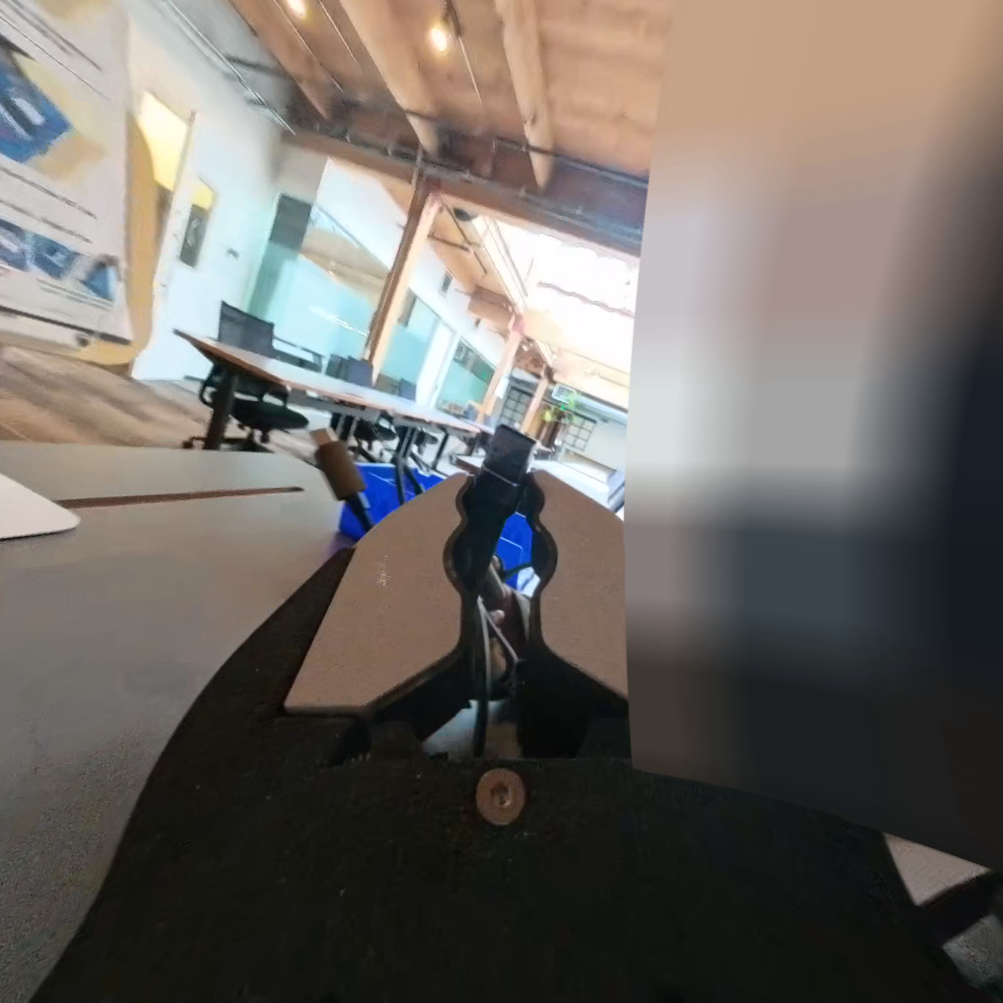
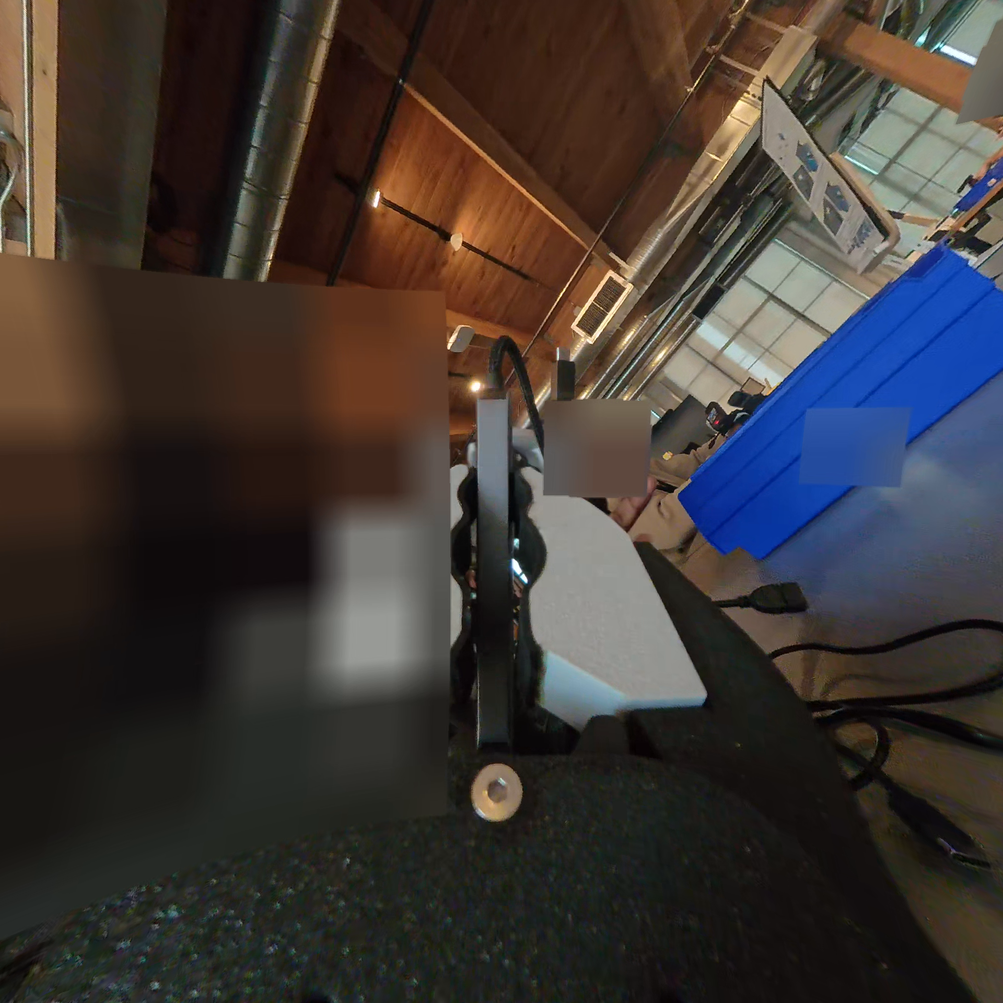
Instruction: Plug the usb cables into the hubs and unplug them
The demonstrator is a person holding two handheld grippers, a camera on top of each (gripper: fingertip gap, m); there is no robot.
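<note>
Jaws clamped — left gripper (image 1: 502,477) holds USB plug (image 1: 507,453) upward.

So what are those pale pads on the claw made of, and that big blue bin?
The pale pads on the left claw look like matte moulded plastic or stiff rubber: flat, dull, with wavy inner edges gripping a black usb plug. The blue bin looks like glossy hard plastic: uniform colour, moulded ridges along its side, soft sheen.
</note>
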